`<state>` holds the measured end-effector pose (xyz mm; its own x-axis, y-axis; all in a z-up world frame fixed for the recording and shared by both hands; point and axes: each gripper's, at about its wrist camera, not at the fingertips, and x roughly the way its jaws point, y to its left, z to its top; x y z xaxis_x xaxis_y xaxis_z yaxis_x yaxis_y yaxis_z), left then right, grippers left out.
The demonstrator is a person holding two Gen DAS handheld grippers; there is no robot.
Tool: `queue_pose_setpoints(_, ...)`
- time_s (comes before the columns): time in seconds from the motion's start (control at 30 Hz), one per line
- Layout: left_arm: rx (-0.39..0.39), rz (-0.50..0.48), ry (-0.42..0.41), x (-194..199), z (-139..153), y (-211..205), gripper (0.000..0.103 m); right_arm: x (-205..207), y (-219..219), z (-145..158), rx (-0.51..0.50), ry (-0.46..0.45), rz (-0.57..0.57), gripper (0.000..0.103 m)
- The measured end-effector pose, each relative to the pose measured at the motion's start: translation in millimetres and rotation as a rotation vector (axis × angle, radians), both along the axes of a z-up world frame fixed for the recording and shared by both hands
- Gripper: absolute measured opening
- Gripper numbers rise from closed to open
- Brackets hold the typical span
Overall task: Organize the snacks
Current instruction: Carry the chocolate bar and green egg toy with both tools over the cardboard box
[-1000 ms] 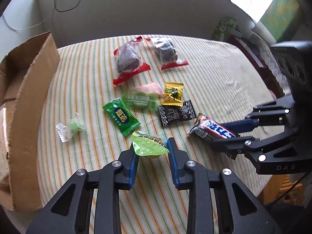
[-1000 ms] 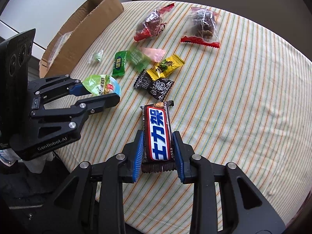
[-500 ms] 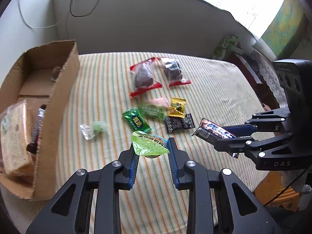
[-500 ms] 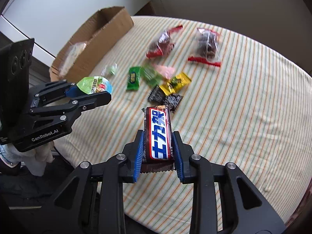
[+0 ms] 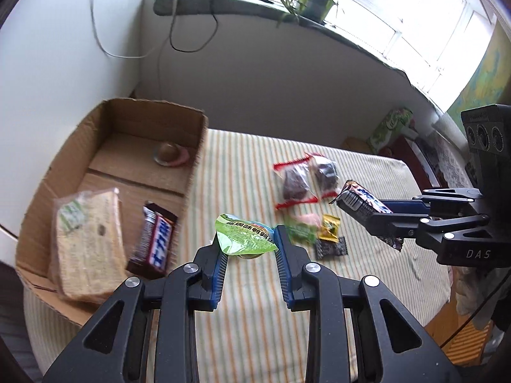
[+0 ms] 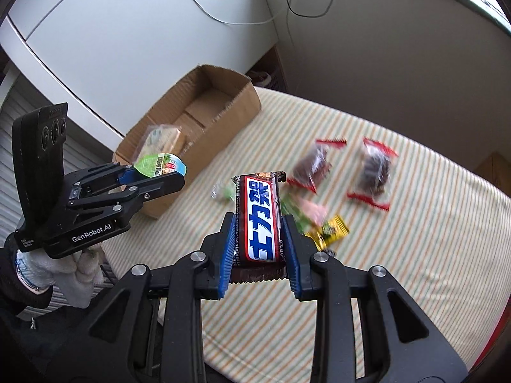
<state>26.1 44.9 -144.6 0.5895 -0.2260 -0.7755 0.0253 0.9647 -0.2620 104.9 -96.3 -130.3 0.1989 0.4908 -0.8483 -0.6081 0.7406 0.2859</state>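
Observation:
My left gripper (image 5: 247,244) is shut on a small cup with a green foil lid (image 5: 243,237), held in the air above the striped table, just right of the cardboard box (image 5: 194,159). It also shows in the right wrist view (image 6: 159,172). My right gripper (image 6: 258,223) is shut on a chocolate bar in a red, white and blue wrapper (image 6: 260,220), held above the table; the bar also shows in the left wrist view (image 5: 362,196). The box holds a wrapped bread pack (image 5: 87,242), another chocolate bar (image 5: 156,239) and a small round snack (image 5: 169,154).
On the striped tablecloth (image 5: 242,166) lie two clear red-edged packs (image 5: 293,185) (image 5: 325,172), a yellow candy (image 5: 330,228), a black packet (image 5: 330,247), and green and pink wrappers (image 5: 301,228). A wall and window sill stand behind. The table's right edge drops off.
Both grippers have risen with their snacks. The left gripper has swung toward the box, whose inside now shows.

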Motion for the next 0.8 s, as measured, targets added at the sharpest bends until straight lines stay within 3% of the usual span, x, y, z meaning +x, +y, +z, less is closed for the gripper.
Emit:
queue_pose_setpoints(0.37,0.023,0.122,-0.034,16.1,13.4,61.1,0.027,26.0,68.3,17.3,0.027,-0.04,0.067,0.03)
queue_pose_setpoints(0.8,0.038,0.201,-0.019,44.1,6.2,103.2,0.027,56.4,140.2,-4.8,-0.008,-0.025,0.112,0.03)
